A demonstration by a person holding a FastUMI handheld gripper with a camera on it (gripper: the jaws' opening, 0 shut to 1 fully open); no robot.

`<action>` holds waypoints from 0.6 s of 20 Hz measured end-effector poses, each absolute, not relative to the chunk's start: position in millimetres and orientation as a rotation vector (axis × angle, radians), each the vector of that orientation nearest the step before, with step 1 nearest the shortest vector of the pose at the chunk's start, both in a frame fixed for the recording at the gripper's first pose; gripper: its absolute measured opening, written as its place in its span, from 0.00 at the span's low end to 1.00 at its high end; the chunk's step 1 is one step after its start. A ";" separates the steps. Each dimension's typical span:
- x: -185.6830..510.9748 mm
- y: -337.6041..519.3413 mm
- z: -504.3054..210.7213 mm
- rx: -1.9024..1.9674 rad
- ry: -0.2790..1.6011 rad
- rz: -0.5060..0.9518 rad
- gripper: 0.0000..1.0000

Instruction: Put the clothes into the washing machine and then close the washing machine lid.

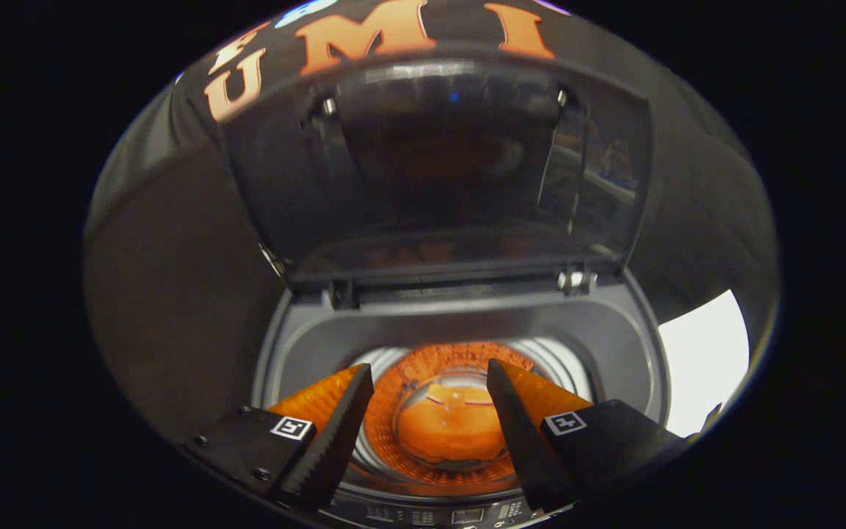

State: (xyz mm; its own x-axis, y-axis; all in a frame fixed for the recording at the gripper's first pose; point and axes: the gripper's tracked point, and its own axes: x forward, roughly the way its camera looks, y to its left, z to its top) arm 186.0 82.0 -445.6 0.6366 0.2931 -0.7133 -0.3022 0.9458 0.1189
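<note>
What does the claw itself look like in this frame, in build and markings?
The claw has two wedge-shaped fingers that taper toward their tips, with ribbed, toothed inner faces. Each finger sits in a dark, blocky mount fixed with small screws, and each mount carries a square black-and-white fiducial tag. No cables show on it.

Recording booth, laundry setup: black cloth wall [173, 242] behind top-loading washing machine [460, 330], lid [438, 169] raised.
</note>
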 end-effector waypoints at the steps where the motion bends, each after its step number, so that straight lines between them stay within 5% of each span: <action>1: 190.3 84.7 -416.6 0.011 0.752 0.345 0.99; 7: 236.0 97.6 -247.5 0.099 0.400 0.384 0.99; 12: 282.2 110.7 -180.2 0.065 0.265 0.409 0.99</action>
